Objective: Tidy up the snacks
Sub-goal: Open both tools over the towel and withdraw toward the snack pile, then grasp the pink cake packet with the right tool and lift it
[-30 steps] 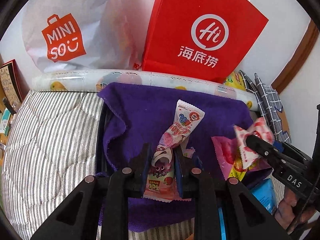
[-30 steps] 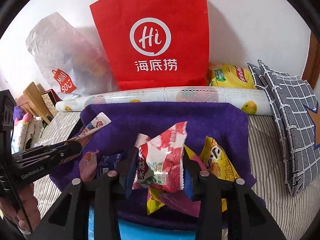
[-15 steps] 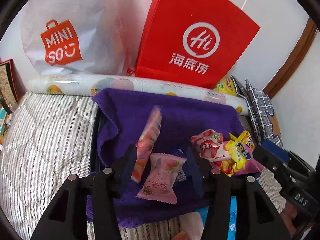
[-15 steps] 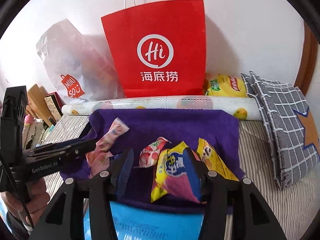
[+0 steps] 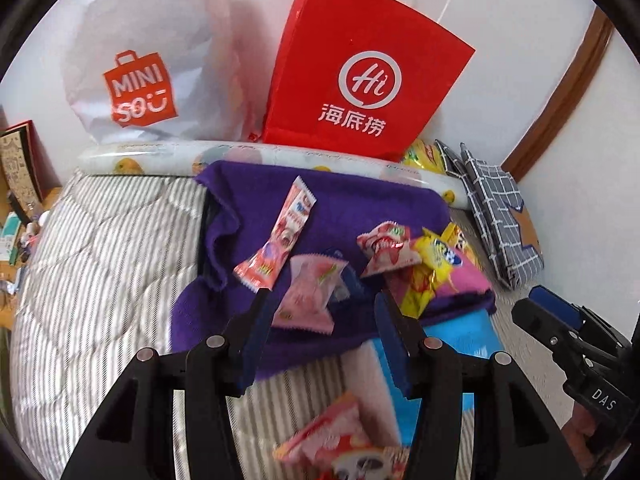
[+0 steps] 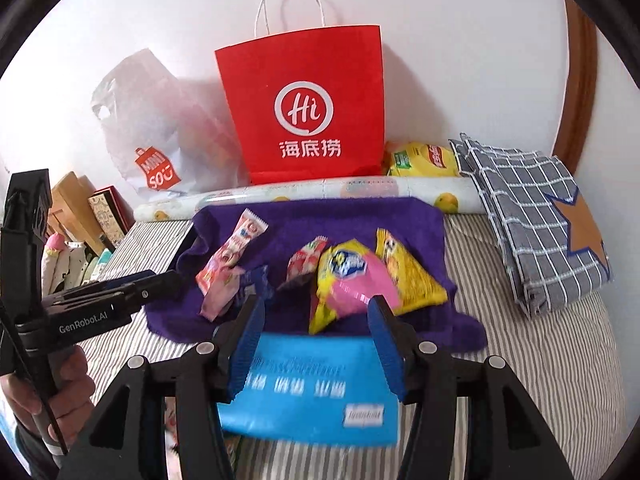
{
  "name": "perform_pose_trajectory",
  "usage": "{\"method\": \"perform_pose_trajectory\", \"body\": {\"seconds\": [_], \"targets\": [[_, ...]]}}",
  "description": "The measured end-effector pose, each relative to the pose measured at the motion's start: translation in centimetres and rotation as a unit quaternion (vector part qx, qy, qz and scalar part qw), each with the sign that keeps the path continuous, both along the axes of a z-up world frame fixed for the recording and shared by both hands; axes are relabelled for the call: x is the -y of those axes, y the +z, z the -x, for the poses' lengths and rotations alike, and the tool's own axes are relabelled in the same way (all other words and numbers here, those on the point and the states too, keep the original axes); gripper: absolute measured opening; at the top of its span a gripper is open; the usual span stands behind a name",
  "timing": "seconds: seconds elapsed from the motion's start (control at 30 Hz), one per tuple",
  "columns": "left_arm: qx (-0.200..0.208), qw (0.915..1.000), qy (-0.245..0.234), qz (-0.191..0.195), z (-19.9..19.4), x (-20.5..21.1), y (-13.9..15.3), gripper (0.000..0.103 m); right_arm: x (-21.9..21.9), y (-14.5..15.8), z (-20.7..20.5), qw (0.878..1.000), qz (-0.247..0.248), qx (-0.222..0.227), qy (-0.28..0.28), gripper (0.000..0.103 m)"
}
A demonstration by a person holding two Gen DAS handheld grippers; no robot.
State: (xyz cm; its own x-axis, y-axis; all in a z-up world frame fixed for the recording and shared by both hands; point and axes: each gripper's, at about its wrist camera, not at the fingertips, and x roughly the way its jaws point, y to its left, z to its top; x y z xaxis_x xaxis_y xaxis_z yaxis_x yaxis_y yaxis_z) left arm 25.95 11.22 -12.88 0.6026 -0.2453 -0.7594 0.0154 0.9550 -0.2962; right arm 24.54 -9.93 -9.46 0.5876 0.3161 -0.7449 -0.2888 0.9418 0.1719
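Several snack packets lie on a purple towel (image 5: pixel 260 204) (image 6: pixel 360 216). A long pink candy packet (image 5: pixel 280 236) (image 6: pixel 232 252) leans at the left, a pale pink packet (image 5: pixel 310 296) in front of it. A red-white packet (image 5: pixel 386 246) (image 6: pixel 306 260), a yellow-pink packet (image 6: pixel 348 280) (image 5: pixel 436 264) and a yellow chip packet (image 6: pixel 408 276) lie at the right. My left gripper (image 5: pixel 322 304) is open and empty, near edge of the towel. My right gripper (image 6: pixel 316 312) is open and empty, just short of the packets. The right gripper also shows in the left wrist view (image 5: pixel 560 320).
A blue package (image 6: pixel 312 388) lies under the towel's near edge. Another pink snack packet (image 5: pixel 340 436) lies on the striped bedding (image 5: pixel 100 280). A red paper bag (image 6: pixel 304 108), a white Miniso bag (image 5: pixel 144 68), a printed roll (image 6: pixel 320 192) and a checked cloth (image 6: pixel 532 216) line the back.
Both grippers opened and let go of their packets onto the towel, then pulled back toward me. The long pink packet and the red-white packet now rest on the towel.
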Motion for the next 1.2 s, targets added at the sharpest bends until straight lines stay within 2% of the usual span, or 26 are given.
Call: {"method": "perform_pose_trajectory", "body": {"seconds": [0.13, 0.4, 0.9, 1.07, 1.2], "targets": [[-0.001, 0.9999, 0.011, -0.007, 2.2, -1.0, 0.3, 0.052, -0.5, -0.3, 2.3, 1.000, 0.011, -0.004, 0.003, 0.055], [-0.010, 0.9993, 0.032, -0.018, 5.8, -2.8, 0.1, 0.052, -1.6, -1.0, 6.4, 1.000, -0.004, -0.020, 0.020, 0.058], [-0.021, 0.9987, 0.043, -0.016, 10.7, -3.6, -1.1, 0.052, -6.8, -5.1, 13.2, 0.996, 0.003, -0.047, 0.082, 0.058], [-0.025, 0.9987, 0.039, -0.021, 11.7, -3.7, -1.6, 0.052, -8.1, -6.2, 14.0, 0.995, 0.018, -0.045, 0.086, 0.055], [-0.027, 0.9987, 0.039, -0.020, 12.3, -3.9, -1.9, 0.052, -9.2, -7.3, 14.1, 0.995, 0.053, -0.028, 0.077, 0.055]]}}
